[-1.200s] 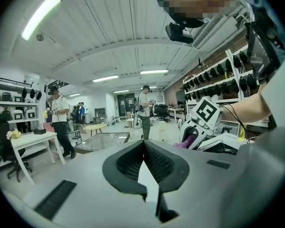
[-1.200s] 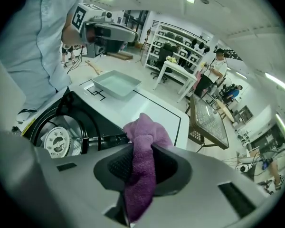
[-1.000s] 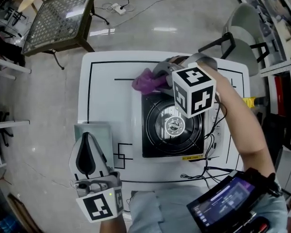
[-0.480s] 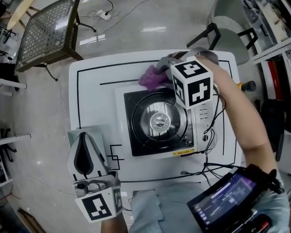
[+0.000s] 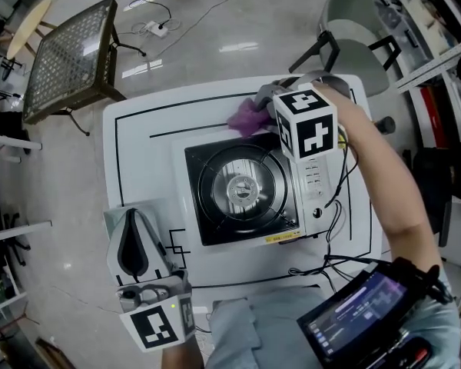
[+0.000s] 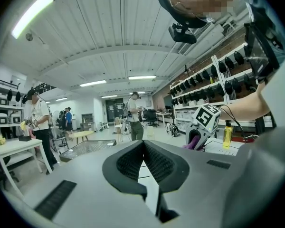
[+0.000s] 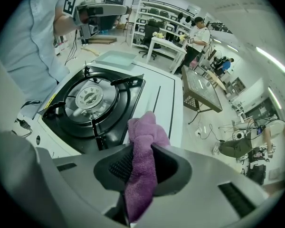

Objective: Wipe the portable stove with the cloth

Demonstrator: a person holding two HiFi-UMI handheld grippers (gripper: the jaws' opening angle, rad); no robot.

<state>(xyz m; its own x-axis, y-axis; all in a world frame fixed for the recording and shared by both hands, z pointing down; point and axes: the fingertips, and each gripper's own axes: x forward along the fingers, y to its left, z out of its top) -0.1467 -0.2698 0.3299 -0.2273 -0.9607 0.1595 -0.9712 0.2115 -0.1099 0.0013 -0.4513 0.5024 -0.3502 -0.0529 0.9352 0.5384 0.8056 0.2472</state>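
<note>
The portable stove (image 5: 242,194) sits mid-table, black top with a round burner (image 7: 91,97). My right gripper (image 7: 142,163) is shut on the purple cloth (image 7: 141,141), which bunches out past the jaws. In the head view the cloth (image 5: 248,118) lies at the stove's far edge, towards its right corner, under the right gripper (image 5: 263,106). My left gripper (image 5: 131,220) rests at the table's near left, away from the stove, its jaws shut with nothing between them (image 6: 143,148).
A pale green tray (image 5: 155,206) lies under the left gripper. Cables (image 5: 334,264) trail off the stove's right side. A grey chair (image 5: 352,29) and a mesh side table (image 5: 71,48) stand beyond the white table (image 5: 138,144). People stand in the room behind.
The right gripper has carried the cloth rightwards along the stove's far edge, from the left corner towards the right one. The left gripper has stayed put.
</note>
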